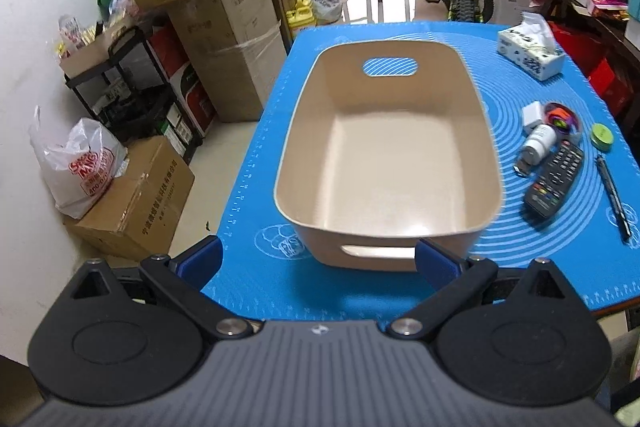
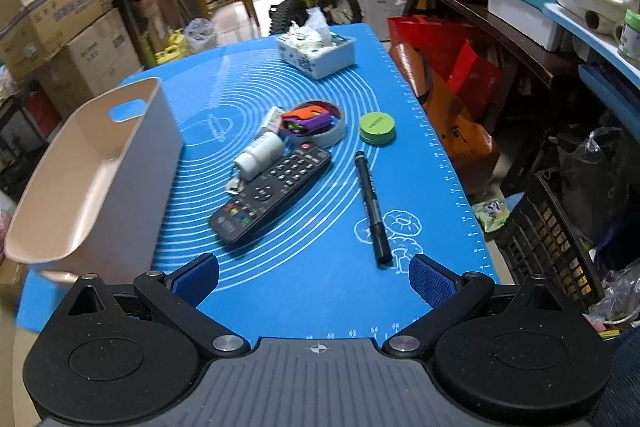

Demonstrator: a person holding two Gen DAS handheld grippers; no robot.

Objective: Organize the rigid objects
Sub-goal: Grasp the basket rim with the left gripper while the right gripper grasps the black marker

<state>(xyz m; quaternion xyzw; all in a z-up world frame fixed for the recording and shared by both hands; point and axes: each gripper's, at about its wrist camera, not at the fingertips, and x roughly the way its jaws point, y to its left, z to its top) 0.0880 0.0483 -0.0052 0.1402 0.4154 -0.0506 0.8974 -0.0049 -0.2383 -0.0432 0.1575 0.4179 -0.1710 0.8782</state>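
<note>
left hand-held gripper (image 1: 318,261) at empty bin (image 1: 384,163); marker (image 2: 373,207) right-view only

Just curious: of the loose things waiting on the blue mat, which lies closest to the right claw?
The black pen. Its tip ends just ahead of the right claw, nearer than the remote.

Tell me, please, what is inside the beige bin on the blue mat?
Nothing shows inside the beige bin: the left wrist view sees its bare floor and walls. Only the strip under the near rim is hidden. The remote and the pen lie outside it, on the mat.
</note>
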